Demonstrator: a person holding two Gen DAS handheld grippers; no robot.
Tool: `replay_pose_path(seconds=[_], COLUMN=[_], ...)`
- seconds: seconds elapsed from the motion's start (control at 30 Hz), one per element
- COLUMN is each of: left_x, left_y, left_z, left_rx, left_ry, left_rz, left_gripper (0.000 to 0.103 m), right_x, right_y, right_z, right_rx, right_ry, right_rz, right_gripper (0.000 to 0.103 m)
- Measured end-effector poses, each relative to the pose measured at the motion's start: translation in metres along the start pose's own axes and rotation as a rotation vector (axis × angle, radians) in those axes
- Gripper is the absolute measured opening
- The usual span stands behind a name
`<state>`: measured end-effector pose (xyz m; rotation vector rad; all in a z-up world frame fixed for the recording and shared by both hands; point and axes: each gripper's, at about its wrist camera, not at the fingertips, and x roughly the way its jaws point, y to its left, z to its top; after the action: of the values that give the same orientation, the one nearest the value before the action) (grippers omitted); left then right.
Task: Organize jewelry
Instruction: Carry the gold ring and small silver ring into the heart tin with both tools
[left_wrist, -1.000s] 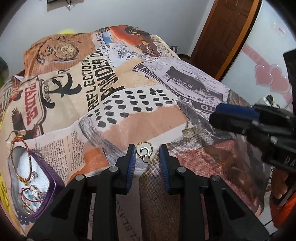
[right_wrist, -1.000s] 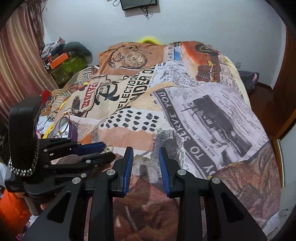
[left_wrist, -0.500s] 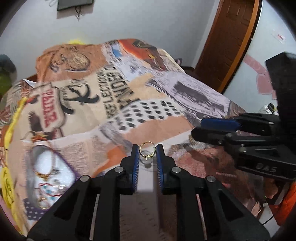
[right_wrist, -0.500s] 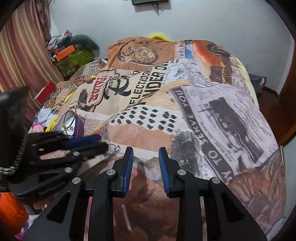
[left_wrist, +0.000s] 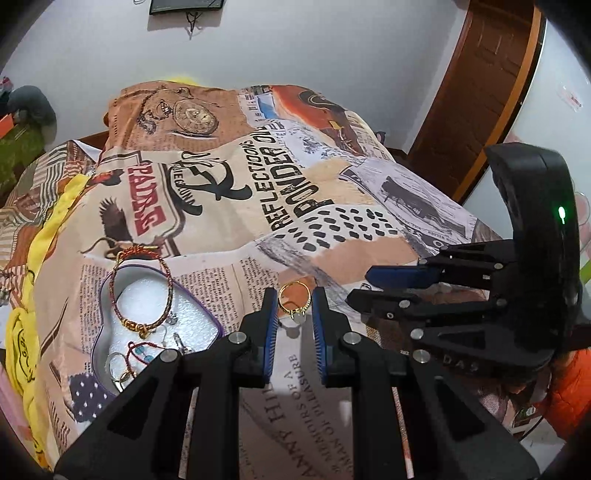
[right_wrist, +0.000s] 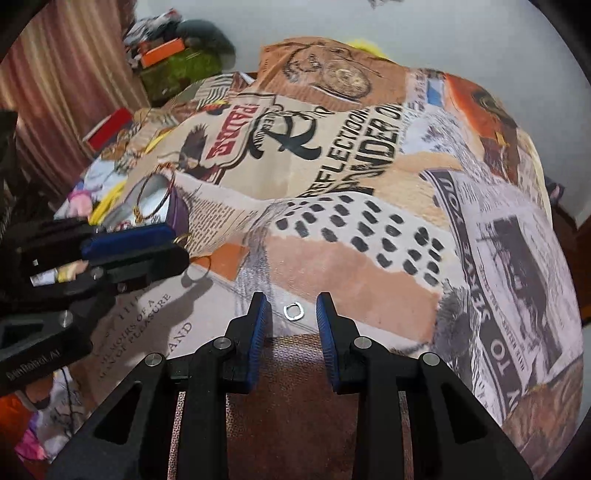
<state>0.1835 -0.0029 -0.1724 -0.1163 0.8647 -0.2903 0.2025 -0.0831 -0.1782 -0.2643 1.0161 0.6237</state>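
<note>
My left gripper is shut on a gold ring with a pale stone and holds it just above the bed. A purple heart-shaped box lies to its left, holding a red and gold bracelet, rings and earrings. In the right wrist view my right gripper is open, its blue pads either side of a small silver ring lying on the bedspread. The left gripper shows there at the left, and the box behind it. The right gripper shows at the right of the left wrist view.
The bed is covered by a newspaper-print bedspread. A yellow cloth lies along its left edge. A brown door stands at the far right. Clutter and a curtain are beyond the bed's left side.
My left gripper closed on the gold ring, lifted it and swung left toward the box. My right gripper moved forward and down to straddle the silver ring.
</note>
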Motion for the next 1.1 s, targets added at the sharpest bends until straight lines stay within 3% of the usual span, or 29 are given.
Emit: replay_pose_path(seconds=[0.13,0.43,1.1], left_x=[-0.002,-0.026,-0.090], left_y=[0.004,0.007,0.047], left_z=[0.000,0.001,0.003], left_rx=[-0.027,-0.036,-0.078], left_ry=[-0.011,-0.058,-0.193], left_rz=[0.001,0.019,0.138], left_gripper=[0.017,0.017,0.017], right_x=[0.003,-0.005,-0.063], right_y=[0.007,0.002,0.060], right_z=[-0.002,0.003,0.056], right_rx=[-0.045,0.030,-0.021], right_ry=[0.007,-0.014,-0.256], right_rz=[-0.004,0.006,0.108], right_gripper=[0.010,0.009,0.009])
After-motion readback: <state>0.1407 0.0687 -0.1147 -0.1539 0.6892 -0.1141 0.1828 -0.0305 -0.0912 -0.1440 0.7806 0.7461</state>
